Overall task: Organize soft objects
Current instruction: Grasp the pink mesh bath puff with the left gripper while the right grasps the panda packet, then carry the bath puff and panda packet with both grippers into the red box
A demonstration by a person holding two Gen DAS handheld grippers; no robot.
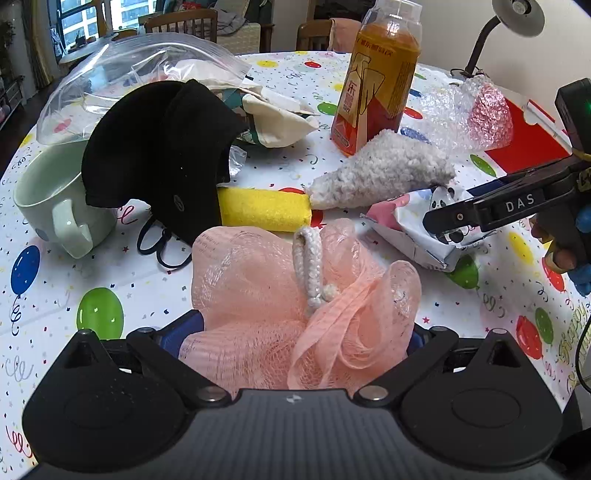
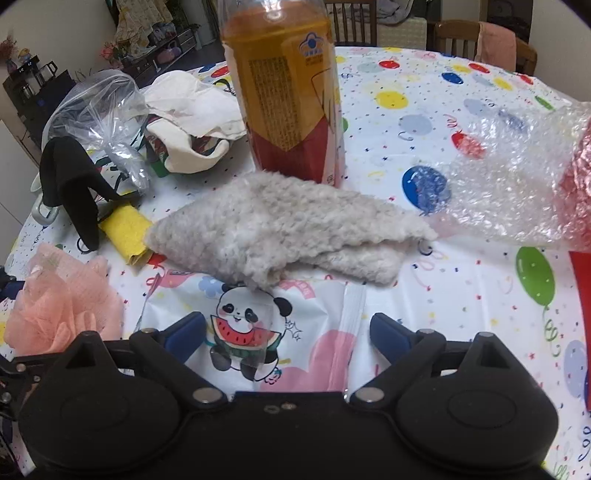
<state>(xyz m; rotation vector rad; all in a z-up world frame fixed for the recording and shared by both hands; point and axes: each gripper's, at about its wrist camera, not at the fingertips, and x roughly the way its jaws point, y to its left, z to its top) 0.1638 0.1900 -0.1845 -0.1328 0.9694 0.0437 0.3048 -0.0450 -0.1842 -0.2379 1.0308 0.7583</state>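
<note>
A pink mesh bath puff [image 1: 258, 295] with a white rope loop lies on the balloon-print tablecloth [image 1: 92, 280]. It sits between the spread fingers of my left gripper [image 1: 301, 332], which is open. A panda-print tissue pack [image 2: 258, 325] lies between the fingers of my right gripper [image 2: 288, 332], also open. A hand holds that right gripper [image 1: 443, 225] over the tissue pack [image 1: 417, 229]. A grey fluffy cloth [image 2: 280, 232] rests partly on the pack, and a yellow sponge [image 1: 266, 208] and a black hat [image 1: 162, 147] lie further left.
A tall orange drink bottle [image 2: 288, 85] stands behind the fluffy cloth. Bubble wrap [image 2: 517, 181] lies to the right. A green mug [image 1: 55, 206], clear zip bag [image 1: 129, 70], cream cloth bag [image 1: 277, 118] and black hair ties [image 1: 159, 243] crowd the left. A desk lamp [image 1: 517, 14] stands at the back right.
</note>
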